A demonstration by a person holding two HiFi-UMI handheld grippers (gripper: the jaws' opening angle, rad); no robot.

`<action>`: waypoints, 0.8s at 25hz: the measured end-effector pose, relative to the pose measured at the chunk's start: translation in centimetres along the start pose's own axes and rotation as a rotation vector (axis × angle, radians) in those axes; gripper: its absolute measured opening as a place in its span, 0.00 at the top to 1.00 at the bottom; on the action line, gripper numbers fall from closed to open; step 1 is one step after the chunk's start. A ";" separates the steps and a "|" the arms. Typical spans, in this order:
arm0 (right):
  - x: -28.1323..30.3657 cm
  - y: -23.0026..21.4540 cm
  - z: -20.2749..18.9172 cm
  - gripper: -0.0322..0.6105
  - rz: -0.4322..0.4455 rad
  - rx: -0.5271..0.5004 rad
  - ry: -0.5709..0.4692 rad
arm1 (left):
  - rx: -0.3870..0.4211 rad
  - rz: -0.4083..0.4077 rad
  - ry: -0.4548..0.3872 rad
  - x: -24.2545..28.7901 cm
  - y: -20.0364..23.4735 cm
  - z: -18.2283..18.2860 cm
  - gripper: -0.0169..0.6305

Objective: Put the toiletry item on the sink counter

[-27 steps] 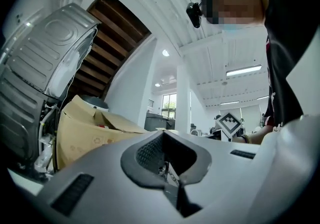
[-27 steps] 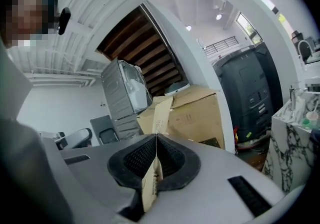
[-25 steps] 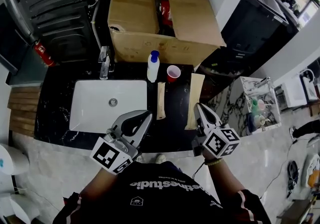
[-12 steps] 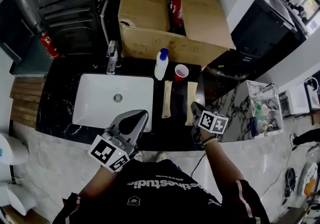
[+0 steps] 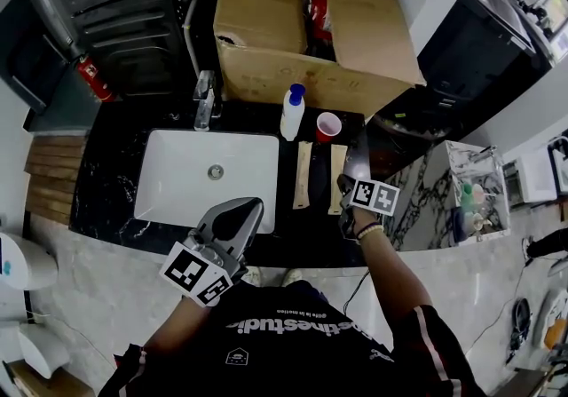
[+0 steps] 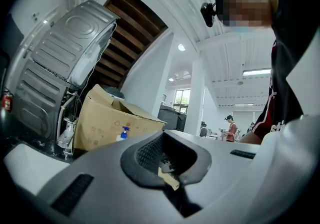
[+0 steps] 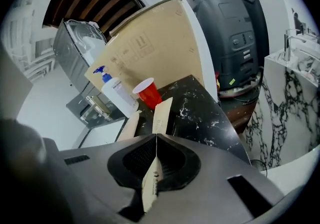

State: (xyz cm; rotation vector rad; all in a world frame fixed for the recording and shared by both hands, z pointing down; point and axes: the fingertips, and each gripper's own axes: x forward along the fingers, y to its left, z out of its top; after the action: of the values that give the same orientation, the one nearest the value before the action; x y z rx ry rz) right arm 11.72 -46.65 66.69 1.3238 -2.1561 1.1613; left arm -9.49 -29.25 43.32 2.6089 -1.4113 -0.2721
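Note:
My right gripper is shut on the near end of a flat tan toiletry packet, which reaches out over the black sink counter. In the right gripper view the packet stands on edge between the shut jaws of that gripper. A second tan packet lies on the counter just left of it. My left gripper hangs shut at the counter's near edge, in front of the white sink. A small tan scrap shows in the jaw hollow of the left gripper.
A white bottle with a blue cap and a red cup stand at the back of the counter. Behind them is a big open cardboard box. A faucet stands behind the sink. A marble-topped stand is to the right.
My right gripper has carried its packet forward and to the left, so it now sits close beside the packet on the counter. The left gripper has hardly moved.

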 end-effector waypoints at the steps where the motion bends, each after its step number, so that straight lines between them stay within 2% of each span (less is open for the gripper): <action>1: 0.3 -0.1 0.0 0.89 -0.004 0.002 0.007 | 0.000 0.000 0.001 0.1 0.0 0.0 0.95; 8: 1.4 -0.6 -0.4 0.88 -0.013 0.025 0.045 | 0.005 0.009 0.016 0.1 0.0 -0.7 0.95; 14: 1.5 -0.5 -0.3 0.88 0.013 0.060 0.041 | 0.007 0.005 0.022 0.2 -0.1 -0.8 0.95; 20: 1.0 -0.4 0.3 0.78 0.025 0.080 0.012 | 0.010 0.002 0.022 0.3 -0.3 -0.8 0.95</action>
State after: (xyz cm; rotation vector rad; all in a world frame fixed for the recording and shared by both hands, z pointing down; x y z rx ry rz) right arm 11.58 -47.56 67.32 1.3234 -2.1441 1.2746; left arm -8.91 -29.30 44.04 2.6106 -1.4113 -0.2360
